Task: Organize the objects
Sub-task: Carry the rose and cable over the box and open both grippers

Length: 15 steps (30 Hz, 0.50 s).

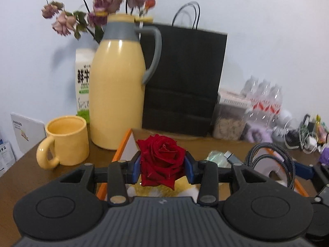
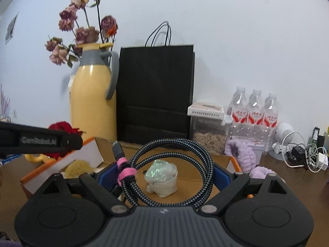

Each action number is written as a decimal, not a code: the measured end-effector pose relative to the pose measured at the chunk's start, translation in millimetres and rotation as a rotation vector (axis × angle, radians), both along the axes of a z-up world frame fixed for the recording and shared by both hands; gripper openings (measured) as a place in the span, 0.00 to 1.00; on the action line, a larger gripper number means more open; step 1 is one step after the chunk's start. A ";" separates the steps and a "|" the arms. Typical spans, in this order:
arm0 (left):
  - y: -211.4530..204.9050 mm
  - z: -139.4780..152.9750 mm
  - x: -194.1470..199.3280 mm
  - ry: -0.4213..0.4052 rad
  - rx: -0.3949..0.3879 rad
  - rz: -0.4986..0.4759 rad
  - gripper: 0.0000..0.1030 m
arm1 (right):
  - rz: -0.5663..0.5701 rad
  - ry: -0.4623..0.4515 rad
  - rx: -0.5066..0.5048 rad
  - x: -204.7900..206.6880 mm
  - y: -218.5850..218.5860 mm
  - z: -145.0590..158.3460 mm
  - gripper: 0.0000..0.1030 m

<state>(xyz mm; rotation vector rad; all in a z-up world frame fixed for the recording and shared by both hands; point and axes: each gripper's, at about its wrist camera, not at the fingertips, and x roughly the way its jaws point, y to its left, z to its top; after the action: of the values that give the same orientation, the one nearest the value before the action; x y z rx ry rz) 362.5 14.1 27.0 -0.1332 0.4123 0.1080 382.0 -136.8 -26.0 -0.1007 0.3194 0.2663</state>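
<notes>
Ahead of you the brown desk (image 2: 292, 187) is crowded along the wall. Biggest is the black paper bag (image 2: 156, 90), upright with its cord handles up. Just left of it stands the yellow thermos jug (image 1: 117, 90) with a grey collar and handle, dried pinkish flowers (image 1: 96, 6) rising behind it. Tucked behind the jug is a milk carton (image 1: 83, 82) with large Chinese characters on its face — only part of them shows. Right of the bag you have three water bottles (image 2: 255, 109) with red-and-white labels, the print too small to read, and a clear lidded container (image 2: 207, 129) of pale pieces.

Below your grippers sits an open cardboard box (image 2: 61, 164) with an orange rim. On its floor is a small bundle of iridescent wrap (image 2: 162, 177). A yellow mug (image 1: 65, 140) stands left of the box, beside the jug.

Your right gripper (image 2: 162, 177) is spread wide, its blue pads against the outer sides of a coiled braided cable (image 2: 172, 170) tied with a pink band, held over the box. Your left gripper (image 1: 162, 166) is pressed onto a red rose head (image 1: 160, 160), also above the box — its side reads "GenRobot.AI" in the right view.

A purple fluffy cloth (image 2: 242, 154) and tangled white chargers (image 2: 308, 156) lie at far right.
</notes>
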 end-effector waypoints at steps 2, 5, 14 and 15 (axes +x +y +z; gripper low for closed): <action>0.4 -4.7 0.8 0.007 0.007 0.003 0.41 | -0.001 0.016 -0.005 2.4 0.2 -4.0 0.90; 0.3 -7.7 0.3 0.007 0.013 -0.006 0.42 | 0.003 0.038 -0.006 2.8 -0.4 -7.9 0.90; -6.4 -7.9 -13.8 -0.103 0.049 0.000 1.00 | -0.026 0.092 0.023 1.3 -12.1 -11.9 1.00; -7.1 -7.1 -14.2 -0.103 0.051 0.000 1.00 | -0.027 0.090 0.023 0.7 -12.1 -11.3 1.00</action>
<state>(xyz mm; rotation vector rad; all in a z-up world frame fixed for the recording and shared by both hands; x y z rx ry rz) 348.3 7.0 19.9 -0.0879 0.3070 0.1107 382.7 -148.9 -37.4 -0.0622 0.4065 0.2477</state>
